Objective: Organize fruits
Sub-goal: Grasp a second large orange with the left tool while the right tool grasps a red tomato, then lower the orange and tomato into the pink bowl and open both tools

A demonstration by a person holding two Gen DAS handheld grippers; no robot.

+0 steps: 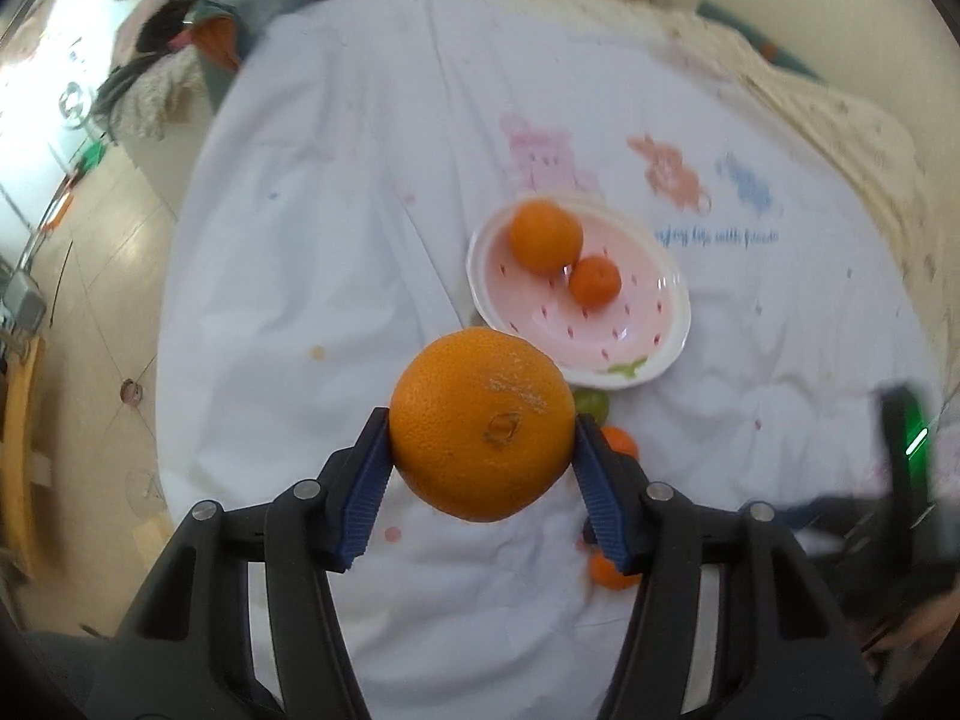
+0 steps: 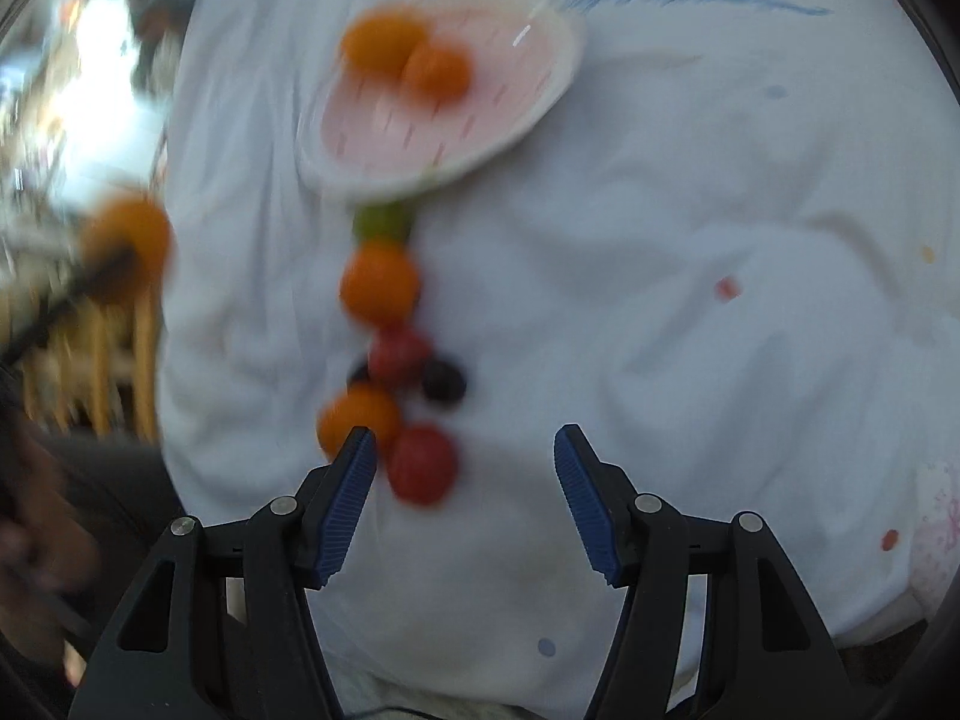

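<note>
My left gripper (image 1: 483, 426) is shut on a large orange (image 1: 480, 423) and holds it above the white cloth, just short of the pink strawberry plate (image 1: 654, 324). The plate holds an orange (image 1: 545, 235) and a smaller tangerine (image 1: 594, 281). My right gripper (image 2: 465, 450) is open and empty above the cloth. In the blurred right wrist view a row of fruit runs from the plate (image 2: 540, 96) toward me: a green fruit (image 2: 381, 222), a tangerine (image 2: 379, 282), a red fruit (image 2: 399, 354), a dark one (image 2: 444, 381), another tangerine (image 2: 354, 414) and a red fruit (image 2: 423, 465).
The white cloth (image 1: 300, 276) with cartoon prints covers a round table. A knitted beige fabric (image 1: 828, 114) lies at the far right edge. Clothes (image 1: 198, 30) pile at the far left. The tiled floor (image 1: 102, 252) lies left of the table.
</note>
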